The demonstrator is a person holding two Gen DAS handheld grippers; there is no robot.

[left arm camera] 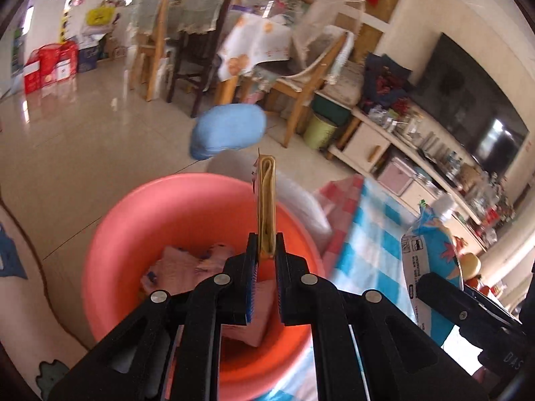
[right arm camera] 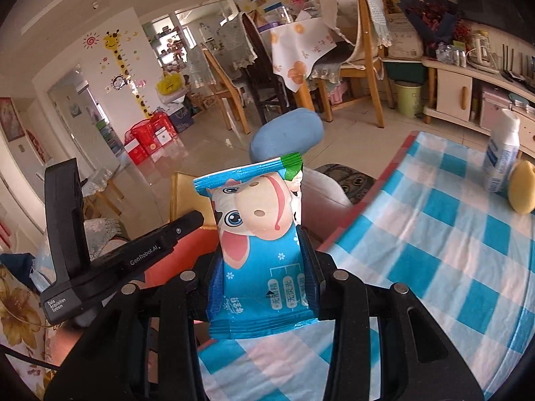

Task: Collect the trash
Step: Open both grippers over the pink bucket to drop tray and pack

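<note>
My left gripper (left arm camera: 266, 249) is shut on a folded tan paper packet (left arm camera: 266, 200), held upright over a pink plastic basin (left arm camera: 133, 220) that holds crumpled pink wrappers (left arm camera: 187, 267). My right gripper (right arm camera: 264, 264) is shut on a blue cartoon-cow snack wrapper (right arm camera: 257, 244), held at the table's left edge. That wrapper also shows in the left wrist view (left arm camera: 431, 257), at the right. The left gripper's body (right arm camera: 110, 257) shows at the left of the right wrist view, with the tan packet (right arm camera: 184, 197) and part of the basin (right arm camera: 177, 250) behind it.
The blue-and-white checked tablecloth (right arm camera: 434, 250) has a red edge; a white bottle (right arm camera: 503, 153) and a yellow round object (right arm camera: 521, 187) stand at its far right. A blue stool (right arm camera: 287, 133) is beyond the table. Chairs, a dining table and a TV cabinet fill the background.
</note>
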